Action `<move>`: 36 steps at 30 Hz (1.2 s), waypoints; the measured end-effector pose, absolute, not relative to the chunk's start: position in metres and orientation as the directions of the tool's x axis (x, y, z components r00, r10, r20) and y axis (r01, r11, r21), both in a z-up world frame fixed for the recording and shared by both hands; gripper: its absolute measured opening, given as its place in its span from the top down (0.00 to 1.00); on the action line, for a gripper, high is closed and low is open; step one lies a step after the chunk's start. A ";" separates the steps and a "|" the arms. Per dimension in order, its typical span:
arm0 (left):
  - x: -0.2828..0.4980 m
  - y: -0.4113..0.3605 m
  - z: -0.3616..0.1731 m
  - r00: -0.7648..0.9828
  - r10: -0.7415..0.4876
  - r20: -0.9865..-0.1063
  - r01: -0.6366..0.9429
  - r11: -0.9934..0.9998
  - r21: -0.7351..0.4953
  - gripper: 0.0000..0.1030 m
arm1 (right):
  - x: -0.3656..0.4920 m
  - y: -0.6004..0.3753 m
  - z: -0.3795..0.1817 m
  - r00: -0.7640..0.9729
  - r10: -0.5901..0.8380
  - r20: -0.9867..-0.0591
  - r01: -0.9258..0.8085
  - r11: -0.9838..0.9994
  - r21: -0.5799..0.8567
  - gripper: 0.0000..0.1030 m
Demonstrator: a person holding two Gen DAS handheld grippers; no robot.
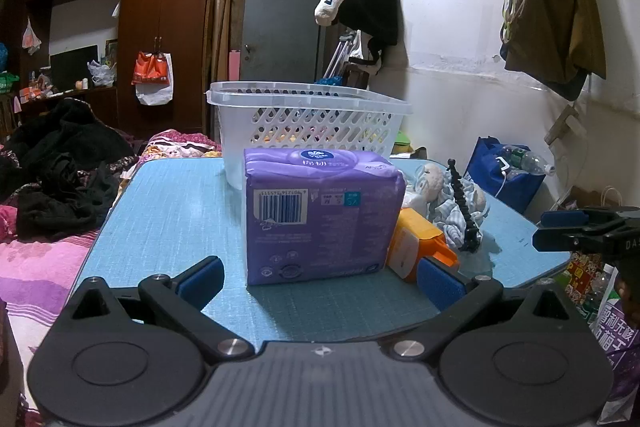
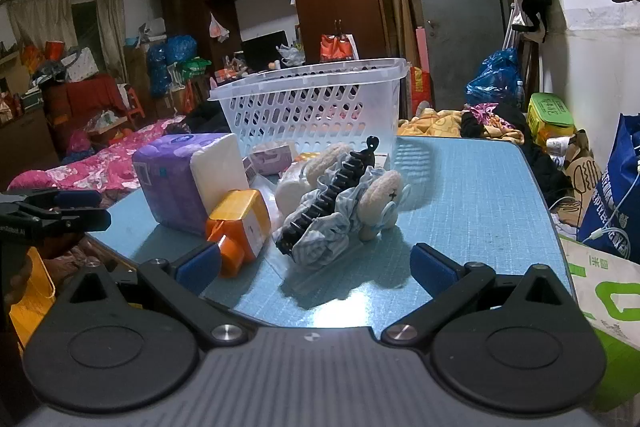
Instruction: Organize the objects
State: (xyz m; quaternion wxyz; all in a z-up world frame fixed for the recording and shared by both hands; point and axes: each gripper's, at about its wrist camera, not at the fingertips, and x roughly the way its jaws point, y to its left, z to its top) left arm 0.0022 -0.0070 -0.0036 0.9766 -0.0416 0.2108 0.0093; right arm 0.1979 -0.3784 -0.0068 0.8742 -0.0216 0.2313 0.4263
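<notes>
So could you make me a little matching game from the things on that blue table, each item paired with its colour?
Items:
1. tissue pack
2. basket
3. small box
4. flexible tripod

Colours:
A. black
B. purple
C. orange
D. clear white

Pairs: 1-B, 2-D, 3-C, 4-A
</notes>
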 end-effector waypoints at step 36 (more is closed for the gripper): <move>0.005 -0.009 -0.007 0.910 0.020 -0.414 -0.045 0.998 -0.052 0.00 | 0.198 -0.378 -0.008 0.529 0.733 -0.427 -0.755 0.637 0.158 0.00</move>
